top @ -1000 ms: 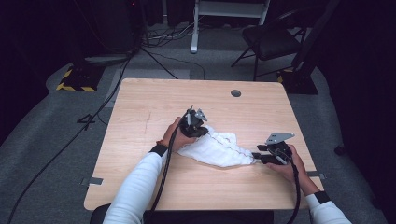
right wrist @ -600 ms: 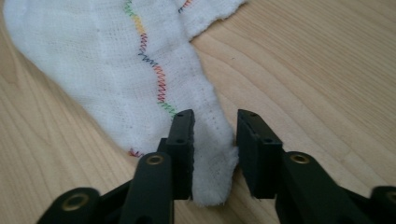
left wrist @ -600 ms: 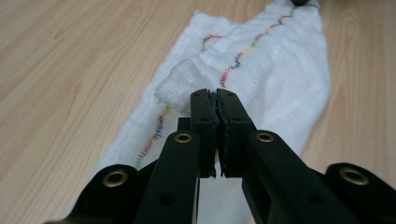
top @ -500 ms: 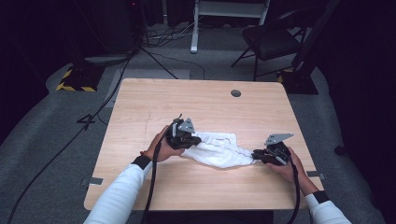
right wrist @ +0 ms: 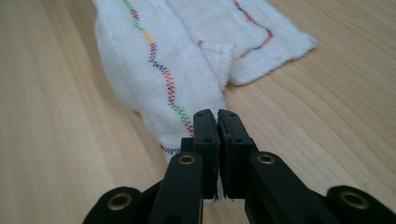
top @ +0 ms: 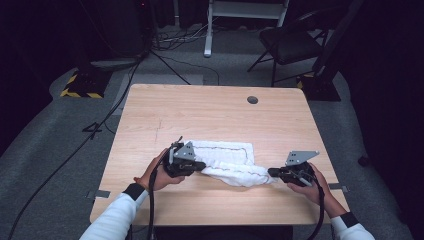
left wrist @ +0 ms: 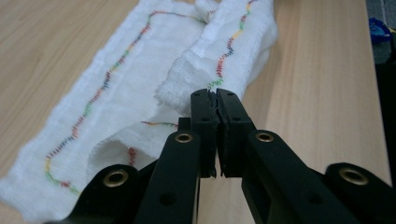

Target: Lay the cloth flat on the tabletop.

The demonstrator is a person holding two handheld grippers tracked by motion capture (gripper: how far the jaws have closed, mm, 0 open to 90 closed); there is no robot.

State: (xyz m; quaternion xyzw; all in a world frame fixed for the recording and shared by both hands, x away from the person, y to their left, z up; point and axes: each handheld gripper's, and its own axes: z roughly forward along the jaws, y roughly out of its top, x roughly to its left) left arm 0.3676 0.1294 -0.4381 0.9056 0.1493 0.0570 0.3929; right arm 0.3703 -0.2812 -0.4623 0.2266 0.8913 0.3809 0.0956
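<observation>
A white cloth (top: 227, 159) with a multicoloured zigzag seam lies folded lengthwise on the wooden table (top: 210, 110). My left gripper (top: 202, 167) is at its left end, jaws shut on a doubled corner of the cloth (left wrist: 116, 93), pinched at the tips (left wrist: 215, 95). My right gripper (top: 273, 173) is at the cloth's right end. Its jaws have just been closing and now stand shut on the narrow tip of the cloth (right wrist: 159, 60), held between the pads (right wrist: 217, 116). The cloth stretches between the two grippers and its front fold hangs slightly raised.
A round cable hole (top: 252, 100) is in the table's far right part. Beyond the table stand a black chair (top: 290, 45), a white frame (top: 210, 30) and a yellow-black striped box (top: 80, 87). Cables trail over the grey floor at left.
My left gripper has moved left and toward the person, pulling its cloth corner along and drawing the cloth into a longer folded strip. My right gripper has risen slightly at the cloth's right end.
</observation>
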